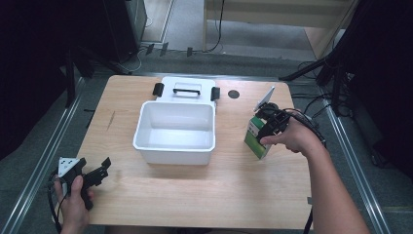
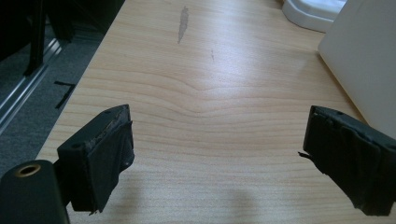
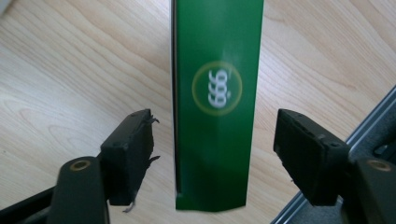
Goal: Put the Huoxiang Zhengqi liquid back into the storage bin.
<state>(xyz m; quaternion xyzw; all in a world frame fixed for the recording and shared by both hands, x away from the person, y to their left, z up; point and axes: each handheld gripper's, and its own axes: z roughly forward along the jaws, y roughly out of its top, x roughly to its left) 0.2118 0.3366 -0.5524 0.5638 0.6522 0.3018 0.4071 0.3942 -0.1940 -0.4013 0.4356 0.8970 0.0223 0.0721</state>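
Your right gripper (image 3: 212,158) has its two black jaws spread apart on either side of the tall green carton (image 3: 217,102), with a gap left between each pad and the carton's faces, so nothing is clamped. Your left gripper (image 2: 215,158) is likewise wide apart, with bare wood between its jaws.

Beneath both lies the light wooden tabletop (image 1: 195,195). Near its middle sits the white rectangular plastic bin (image 1: 175,131), open at the top. Touching the bin's far side lies its white lid (image 1: 187,87), which carries a black handle and black side clips.

To the right of the bin, near the table's right edge, stands the green carton, white on one side in the high view (image 1: 256,139); a yellow ring with white digits marks its green face in the right gripper view. Your right hand (image 1: 294,139) holds its gripper above the carton. Your left hand (image 1: 73,195) rests at the table's near-left corner, well apart from the bin.
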